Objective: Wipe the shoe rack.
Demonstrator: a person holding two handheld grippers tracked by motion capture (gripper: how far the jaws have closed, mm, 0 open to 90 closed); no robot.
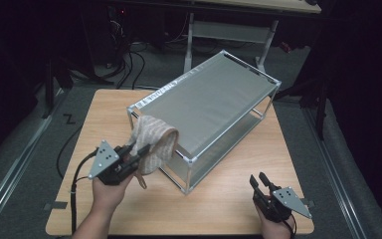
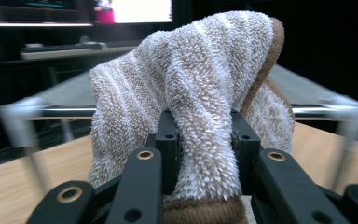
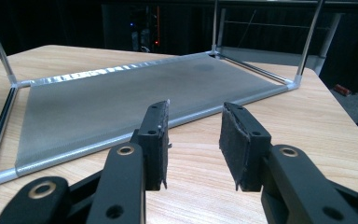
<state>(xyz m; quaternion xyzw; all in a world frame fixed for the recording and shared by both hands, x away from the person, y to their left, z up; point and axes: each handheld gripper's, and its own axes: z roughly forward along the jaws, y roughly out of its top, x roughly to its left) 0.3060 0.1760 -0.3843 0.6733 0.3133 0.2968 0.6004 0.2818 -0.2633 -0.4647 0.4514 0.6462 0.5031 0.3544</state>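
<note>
A fluffy sock with cream and pale tan stripes and a darker brown band along its edge hangs in the air, draped in a loose hump. It sits at the near left corner of a two-tier metal-framed rack with grey mesh shelves, its upper fold level with the rack's top shelf and overlapping that corner. Its lower part is pinched between the two jaws of the left gripper, just in front of the rack.

surface: wooden table | on it: two-tier metal rack, standing diagonally
</note>
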